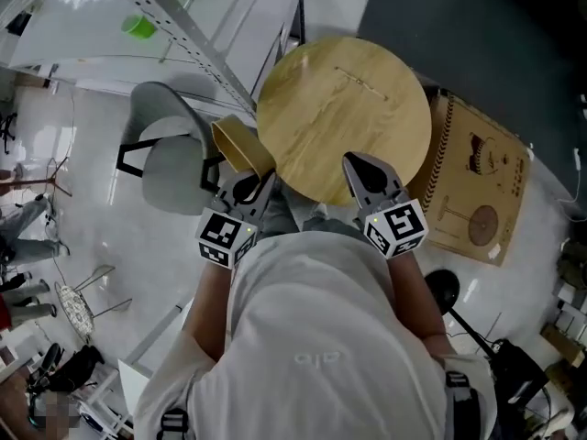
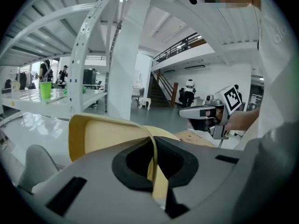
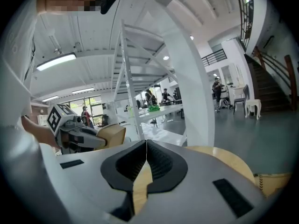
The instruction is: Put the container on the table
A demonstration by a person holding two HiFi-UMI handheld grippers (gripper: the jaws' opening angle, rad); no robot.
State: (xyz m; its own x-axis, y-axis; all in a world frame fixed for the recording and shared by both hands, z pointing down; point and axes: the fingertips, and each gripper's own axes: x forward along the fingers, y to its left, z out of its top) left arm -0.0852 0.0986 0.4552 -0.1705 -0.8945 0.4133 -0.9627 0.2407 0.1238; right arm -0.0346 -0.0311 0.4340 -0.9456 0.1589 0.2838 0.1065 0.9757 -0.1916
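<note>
Head view, looking steeply down: person in a white top, a gripper in each hand, standing at the near side of a round wooden table (image 1: 344, 108).

Left gripper (image 1: 257, 183): jaws pinched on one thin wall of the yellow container (image 1: 238, 145). Its own view confirms this; the wall runs straight up through the black pads (image 2: 135, 164), with no gap on either side. The container's open side faces away from the camera, and its pale inner face fills the middle left of that view.

Container position: held up in the air, not resting on anything. It sits at the table's left rim, between that rim and the grey chair (image 1: 170, 159). Whether it overlaps the tabletop cannot be told from above.

Right gripper (image 1: 356, 163): jaws pressed together with nothing in them (the ribbed pads meet along one line in the right gripper view). Its tips lie over the near part of the tabletop, and wood shows just beyond the jaws.

Surroundings: a brown spiral-bound board (image 1: 477, 186) lies on the floor to the right of the table, partly under its rim. A green cup (image 1: 139, 27) stands on a white bench at upper left, behind a white perforated frame (image 1: 174, 21)
</note>
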